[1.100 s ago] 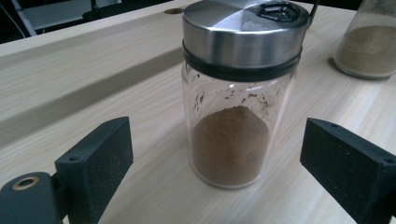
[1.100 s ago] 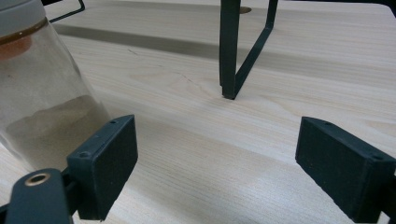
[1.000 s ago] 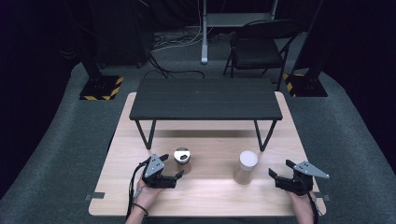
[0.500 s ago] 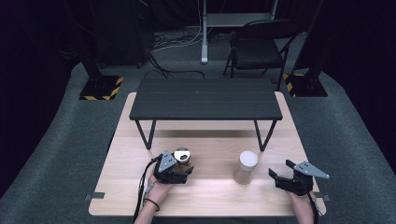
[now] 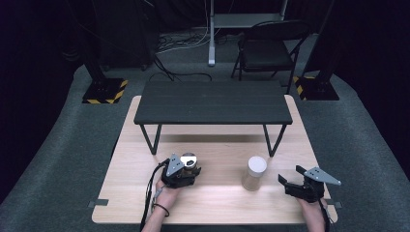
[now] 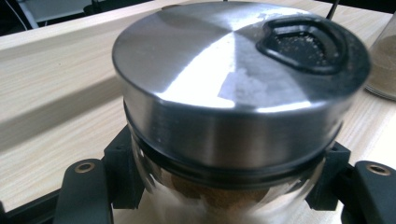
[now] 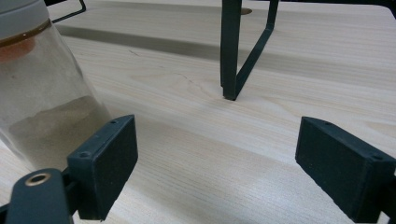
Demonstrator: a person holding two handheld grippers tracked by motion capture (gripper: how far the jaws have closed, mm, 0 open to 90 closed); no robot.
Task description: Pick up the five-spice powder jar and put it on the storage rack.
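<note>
A short glass jar (image 6: pixel 233 93) with a steel lid and brown powder inside stands on the wooden board (image 5: pixel 217 203). My left gripper (image 5: pixel 188 168) is shut on it. Its jaws have just been closing, and both pads (image 6: pixel 122 172) now press the glass just under the lid. A taller jar (image 5: pixel 255 173) with a white lid and tan powder stands to the right. My right gripper (image 5: pixel 290 175) rests open, apart from that tall jar (image 7: pixel 42 107), which is beside its left jaw. Nothing is between the right gripper's (image 7: pixel 215 172) fingers.
A low black table (image 5: pixel 212 101) stands on the far half of the board. One of its legs (image 7: pixel 231 51) is ahead of the right gripper. A folding chair (image 5: pixel 268 48) and stands with cables are on the floor beyond.
My left gripper moved right to the steel-lidded jar and its jaws closed around it. The right gripper and the tall jar stayed where they were.
</note>
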